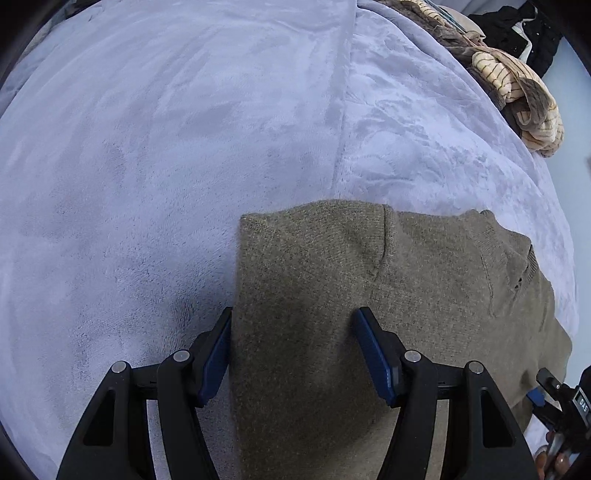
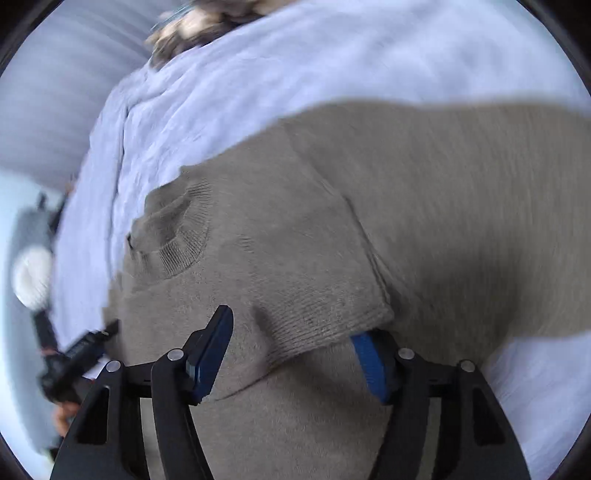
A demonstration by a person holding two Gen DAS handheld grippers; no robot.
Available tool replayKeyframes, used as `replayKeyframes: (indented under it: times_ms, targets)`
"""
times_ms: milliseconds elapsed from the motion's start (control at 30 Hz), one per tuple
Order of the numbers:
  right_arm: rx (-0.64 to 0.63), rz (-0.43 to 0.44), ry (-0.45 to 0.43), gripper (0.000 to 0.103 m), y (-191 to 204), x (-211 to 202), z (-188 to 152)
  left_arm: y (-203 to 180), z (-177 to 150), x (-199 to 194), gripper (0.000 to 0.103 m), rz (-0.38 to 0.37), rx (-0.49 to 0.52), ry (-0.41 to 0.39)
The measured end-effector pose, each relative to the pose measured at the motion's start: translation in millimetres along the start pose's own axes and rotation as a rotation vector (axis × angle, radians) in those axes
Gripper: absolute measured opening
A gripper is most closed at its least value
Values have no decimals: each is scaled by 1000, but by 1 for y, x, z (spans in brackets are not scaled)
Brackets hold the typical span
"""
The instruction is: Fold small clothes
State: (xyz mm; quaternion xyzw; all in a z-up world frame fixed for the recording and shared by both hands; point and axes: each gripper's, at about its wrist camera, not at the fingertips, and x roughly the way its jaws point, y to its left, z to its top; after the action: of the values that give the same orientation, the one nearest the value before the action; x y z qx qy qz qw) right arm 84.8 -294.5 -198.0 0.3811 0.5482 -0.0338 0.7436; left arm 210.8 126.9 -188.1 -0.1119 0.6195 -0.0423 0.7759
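2 grippers work over 1 olive-brown knit sweater (image 1: 388, 288), which lies spread on a pale lilac fleece blanket (image 1: 166, 166). In the left wrist view the left gripper (image 1: 293, 325) points steeply down at a folded strip of the sweater; its jaws stand part open, 1 blue pad (image 1: 218, 354) right against the strip's left edge, over the blanket, and the other pad on top of the knit. The strip lies between them, but I cannot tell whether the pads press on it. A seam runs down the knit just beyond the right pad, and the ribbed collar (image 1: 524, 266) shows toward the right edge. At the lower right of that view the right gripper (image 1: 554, 395) comes into sight, held by a hand, at the sweater's edge. In the right wrist view, which is blurred, the right gripper (image 2: 291, 336) hangs over the sweater (image 2: 424, 192) with jaws part open; a ribbed cuff (image 2: 332, 321) lies between the pads and covers the tip of the right one, with the left pad clear of it. The collar (image 2: 177, 232) sits to the upper left, near the blanket (image 2: 295, 62). A heap of striped cream-and-brown clothes (image 1: 517, 88) rests at the blanket's far edge, well apart from the sweater, with dark cloth (image 1: 517, 33) behind it.
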Motion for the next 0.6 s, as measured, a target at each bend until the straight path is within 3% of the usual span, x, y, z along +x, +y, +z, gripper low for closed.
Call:
replayKeyframes:
  times_ms: [33,67,100,133,167,267,367,533,600]
  targets:
    - [40,24,-7,69,-6,0,1,-2,0,-1,43,-5,5,-10]
    - [75,35,-12,69,-10,-1,1,-4,-1,-3,15,-10,17,-15]
    - [101,41,-12,68,-11,1,4,-5,-1,-4,15,-27,21,-9]
    - [102,38,-11,46,-8,1,6,-5,0,-9,15,-38,7,-24]
    - [73,28,-5,7,1,2,7,-3,1,-18,15,-53,-2,-51]
    - [-126,51,-46,8,46,-16,19,9,1,-40,15,-94,-35,-121]
    - [-273,73,-100,8,80,-24,28,17,3,-32,15,-83,-26,-103]
    - [-133,-44,-50,8,36,-1,31,14,7,-13,16,-49,-20,-73]
    - [-72,-71,4,12,11,10,30,21,7,-22,27,-36,-47,-85]
